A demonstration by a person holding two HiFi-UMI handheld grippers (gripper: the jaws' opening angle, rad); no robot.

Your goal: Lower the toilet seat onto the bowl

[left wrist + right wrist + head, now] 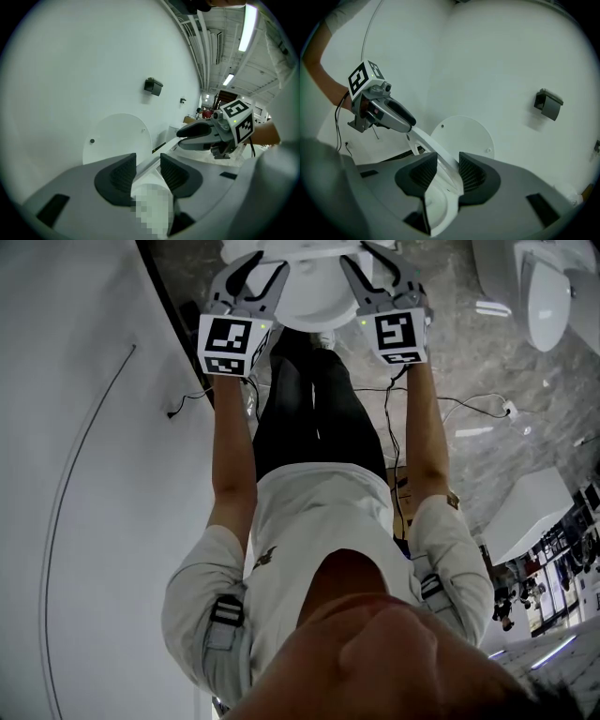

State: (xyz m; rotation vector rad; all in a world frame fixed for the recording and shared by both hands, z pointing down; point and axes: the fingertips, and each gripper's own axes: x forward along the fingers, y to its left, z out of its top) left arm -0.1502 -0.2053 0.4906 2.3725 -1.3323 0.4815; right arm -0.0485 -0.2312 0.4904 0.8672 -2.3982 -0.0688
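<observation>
a white toilet seat (pixel 317 298) lies at the top edge of the head view. its long axis runs away from the person (pixel 319 521) toward the wall (pixel 70 70), rounded front end nearest the person. the left gripper (pixel 148 169) and right gripper (pixel 443 169) flank it, each with jaws apart and the seat's rim between the pads, unclamped. the seat's back end is cut off by the frame, and whether it lies fully down cannot be told. a round wall plate (pixel 464 136) stands behind.
</observation>
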